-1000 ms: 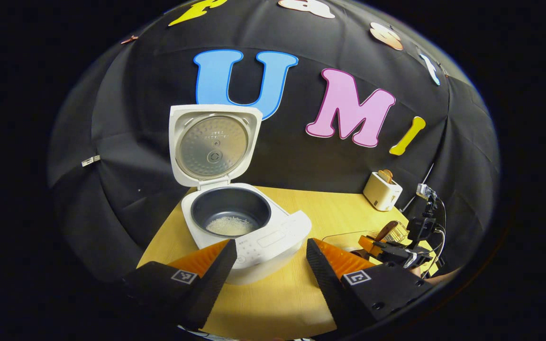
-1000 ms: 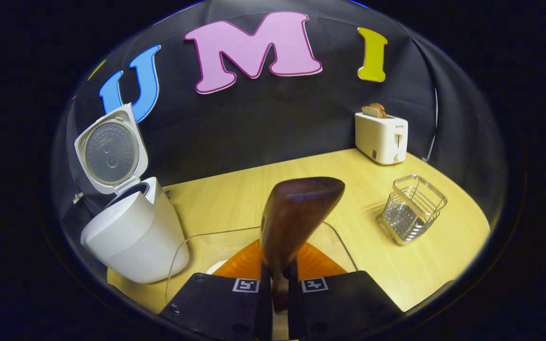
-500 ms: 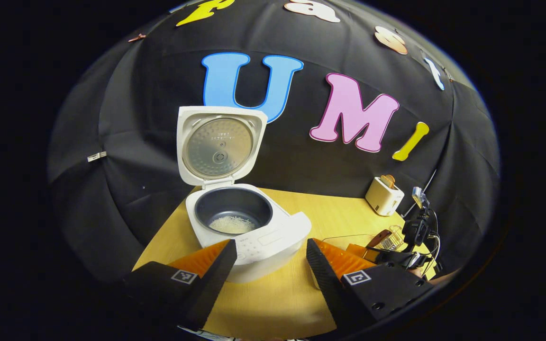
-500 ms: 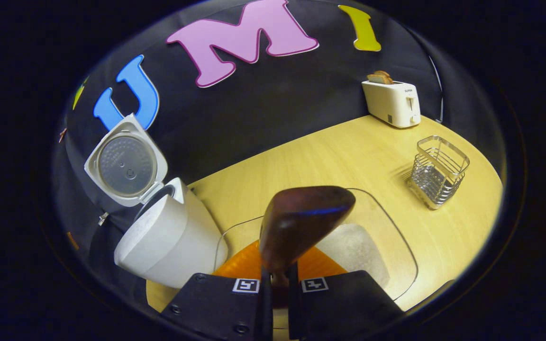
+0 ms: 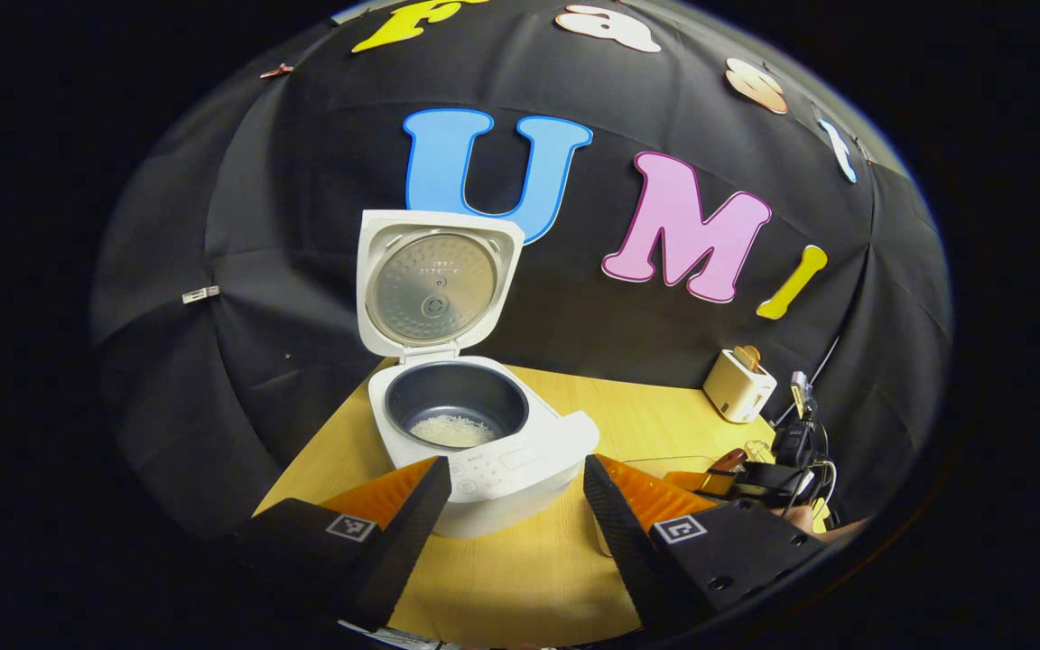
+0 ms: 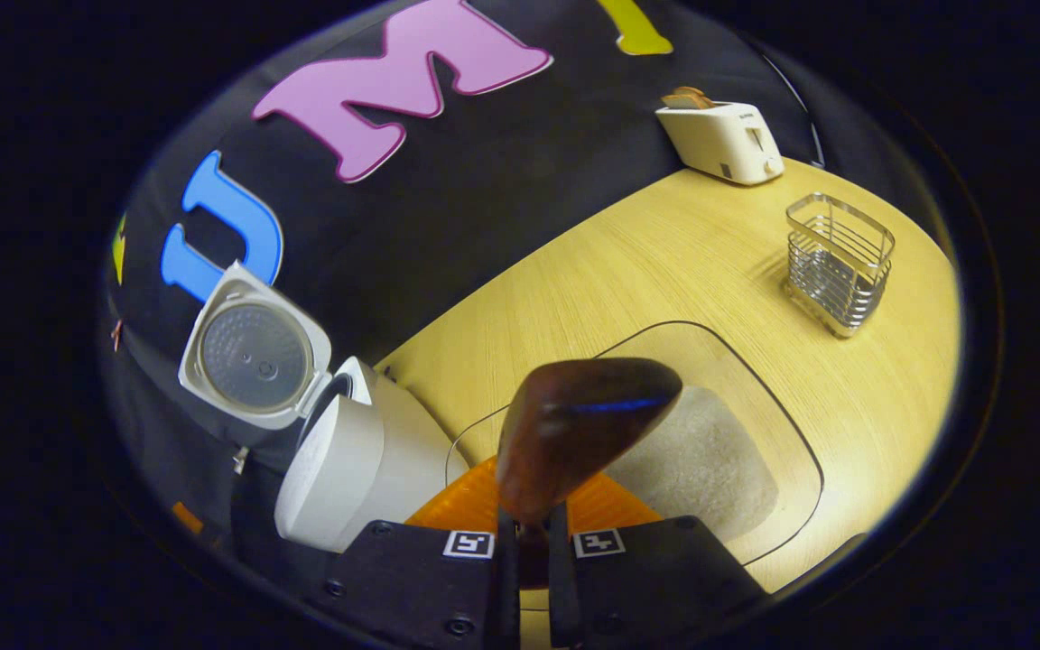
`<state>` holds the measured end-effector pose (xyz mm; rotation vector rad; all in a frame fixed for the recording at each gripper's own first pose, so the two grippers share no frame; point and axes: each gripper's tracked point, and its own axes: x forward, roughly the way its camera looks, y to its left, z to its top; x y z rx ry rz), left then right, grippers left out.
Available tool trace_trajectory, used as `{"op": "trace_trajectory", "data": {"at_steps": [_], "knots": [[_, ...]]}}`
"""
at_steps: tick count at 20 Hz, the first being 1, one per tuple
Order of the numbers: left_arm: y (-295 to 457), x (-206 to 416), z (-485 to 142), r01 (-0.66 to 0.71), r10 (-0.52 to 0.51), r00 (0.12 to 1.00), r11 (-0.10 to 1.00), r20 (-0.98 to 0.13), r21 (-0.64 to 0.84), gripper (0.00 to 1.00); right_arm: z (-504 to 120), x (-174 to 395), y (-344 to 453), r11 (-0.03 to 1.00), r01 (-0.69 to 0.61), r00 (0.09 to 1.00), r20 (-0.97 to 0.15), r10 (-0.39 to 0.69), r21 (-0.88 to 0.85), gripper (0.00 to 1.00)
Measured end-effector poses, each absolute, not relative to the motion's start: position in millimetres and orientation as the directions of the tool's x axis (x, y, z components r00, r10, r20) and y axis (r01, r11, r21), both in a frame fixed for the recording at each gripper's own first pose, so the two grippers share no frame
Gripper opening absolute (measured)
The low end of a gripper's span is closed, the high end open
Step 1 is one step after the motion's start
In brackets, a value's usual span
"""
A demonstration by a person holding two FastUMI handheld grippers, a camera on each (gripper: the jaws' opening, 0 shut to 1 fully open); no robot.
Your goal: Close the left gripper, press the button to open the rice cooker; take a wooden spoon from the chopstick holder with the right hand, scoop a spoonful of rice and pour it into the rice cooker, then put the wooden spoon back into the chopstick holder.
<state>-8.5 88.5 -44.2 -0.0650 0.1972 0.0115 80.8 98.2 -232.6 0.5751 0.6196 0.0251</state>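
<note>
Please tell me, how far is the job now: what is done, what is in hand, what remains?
Done: cooker lid is up, some rice in the pot. In hand: right claw grips the spoon above the rice tray. Left: scoop, pour, return spoon to the holder.

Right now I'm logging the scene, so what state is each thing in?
rice cooker: lid up, some rice inside
wooden spoon: clamped in right gripper
left gripper: open, empty
chopstick holder: upright, empty
rice tray: holds rice
toaster: bread in slot
</note>
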Motion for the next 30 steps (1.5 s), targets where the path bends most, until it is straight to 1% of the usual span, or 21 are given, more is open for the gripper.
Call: {"op": "trace_trajectory", "data": {"at_steps": [3, 6, 7, 8, 11, 15, 16, 17, 18, 19, 21, 22, 23, 30], "knots": [[91.9, -9.7, -41.9, -0.04, 0.024, 0.98, 0.996, -0.197, -0.077, 0.96, -221.7, 81.2, 89.0, 0.846, 0.144, 0.833, -0.525, 0.177, 0.513, 0.17], [91.6, -9.4, -37.4, -0.044, 0.027, 0.982, 0.995, -0.186, -0.088, 0.96, -210.3, 86.4, 78.8, 0.824, 0.163, 0.845, -0.508, 0.167, 0.542, 0.17], [91.9, -9.5, -36.5, -0.044, 0.027, 0.983, 0.995, -0.184, -0.09, 0.92, -206.2, 88.3, 76.0, 0.818, 0.168, 0.848, -0.504, 0.165, 0.55, 0.17], [91.9, -9.3, -36.1, -0.044, 0.027, 0.983, 0.995, -0.182, -0.09, 0.96, -202.1, 89.4, 71.2, 0.813, 0.178, 0.853, -0.499, 0.154, 0.555, 0.17], [91.8, -9.7, -35.6, -0.042, 0.024, 0.984, 0.995, -0.178, -0.096, 0.95, -189.4, 88.1, 61.6, 0.802, 0.198, 0.86, -0.492, 0.135, 0.564, 0.17], [91.6, -10.5, -39.7, -0.035, 0.011, 0.984, 0.991, -0.176, -0.13, 0.95, -161.6, 92.9, 56.5, 0.793, 0.192, 0.874, -0.468, 0.131, 0.579, 0.17], [93.3, -10.6, -41.3, -0.039, 0.014, 0.984, 0.99, -0.175, -0.139, 0.96, -153.6, 94.7, 55.9, 0.787, 0.189, 0.878, -0.46, 0.133, 0.588, 0.17], [96.3, -10.6, -42.7, -0.044, 0.018, 0.984, 0.988, -0.177, -0.148, 0.92, -145.6, 95.6, 57.6, 0.775, 0.191, 0.877, -0.459, 0.141, 0.603, 0.17], [98.8, -11.0, -44.2, -0.052, 0.024, 0.984, 0.987, -0.179, -0.153, 0.92, -135.8, 96.7, 61.2, 0.756, 0.186, 0.88, -0.448, 0.156, 0.628, 0.17], [101.8, -11.2, -44.3, -0.06, 0.031, 0.983, 0.986, -0.181, -0.155, 0.95, -125.1, 98.7, 62.8, 0.736, 0.181, 0.886, -0.432, 0.165, 0.652, 0.17], [105.9, -12.4, -44.0, -0.067, 0.037, 0.983, 0.985, -0.18, -0.162, 0.96, -108.2, 103.5, 65.4, 0.707, 0.18, 0.894, -0.413, 0.172, 0.684, 0.17], [107.0, -12.5, -45.5, -0.068, 0.037, 0.983, 0.984, -0.181, -0.166, 0.92, -101.0, 106.1, 67.5, 0.701, 0.175, 0.898, -0.404, 0.175, 0.691, 0.17], [109.0, -12.3, -45.6, -0.07, 0.038, 0.982, 0.983, -0.183, -0.17, 0.96, -95.2, 107.5, 70.6, 0.697, 0.169, 0.901, -0.397, 0.178, 0.696, 0.17], [126.5, -11.5, -45.2, -0.084, 0.052, 0.982, 0.981, -0.18, -0.173, 0.96, -59.1, 132.0, 103.3, 0.665, 0.115, 0.911, -0.346, 0.226, 0.738, 0.17]]}}
